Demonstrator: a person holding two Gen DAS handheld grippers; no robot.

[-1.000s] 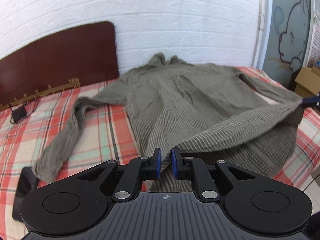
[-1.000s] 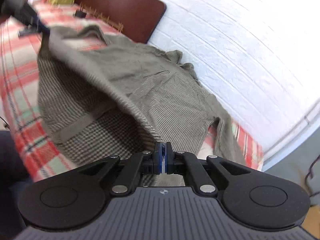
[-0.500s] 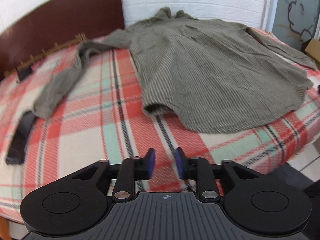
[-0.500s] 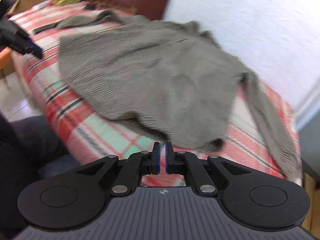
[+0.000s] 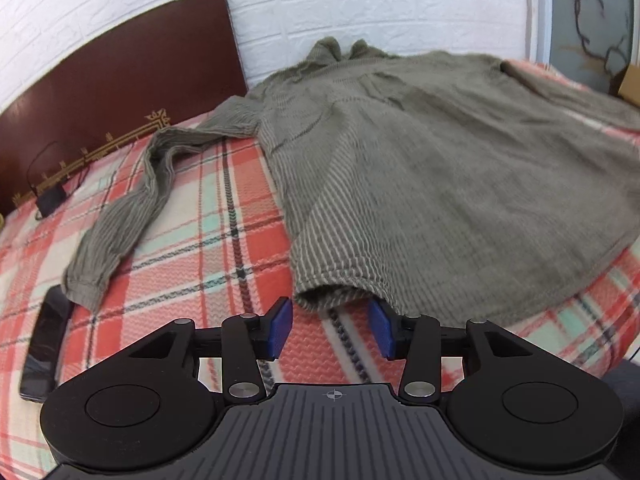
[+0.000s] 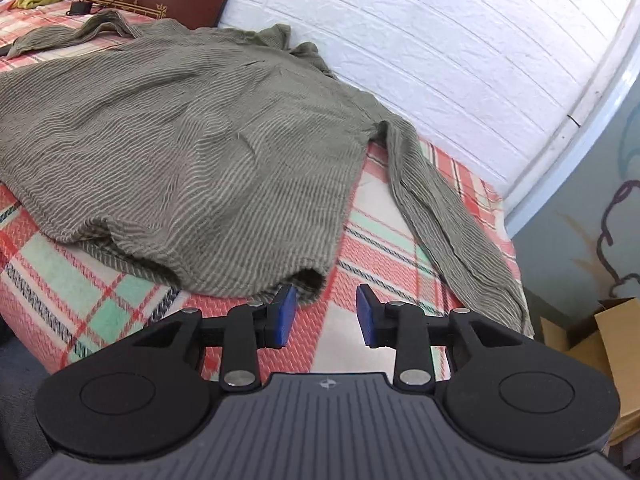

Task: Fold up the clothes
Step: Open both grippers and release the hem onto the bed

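- Lying flat on the plaid bedspread (image 5: 224,240) is an olive-grey striped shirt (image 5: 440,184), back side up, its collar toward the white brick wall (image 5: 360,0) and its hem toward the near edge of the bed.
- The shirt's sleeve on the headboard side (image 5: 120,224) trails away from the body across the bedspread, its cuff ending just beside a black phone (image 5: 44,348) that lies flat on the cover.
- The shirt's other sleeve (image 6: 448,216) runs from the shoulder down toward the bed's edge, apart from the body, with a strip of bedspread showing between them.
- The left gripper (image 5: 330,330) hovers just short of the shirt's hem corner on the headboard side; its jaws are spreading, the blue pads (image 5: 280,326) stand apart, and only bedspread shows between them. The right-hand pad sits at the edge of the hem; whether it touches the cloth is unclear.
- The right gripper (image 6: 326,312) hovers at the shirt's opposite hem corner; its jaws are also spreading, with bare bedspread in the gap. The curled hem corner (image 6: 304,280) lies just beyond the left-hand pad, and no cloth is pinched.
- Beyond the shirt's trailing sleeve stands a dark brown headboard (image 5: 120,76) with gold trim, and a small black charger with cable (image 5: 50,200) rests on the bedspread at its foot.
- Past the shirt's far sleeve, a cardboard box (image 6: 600,332) sits beside the bed.
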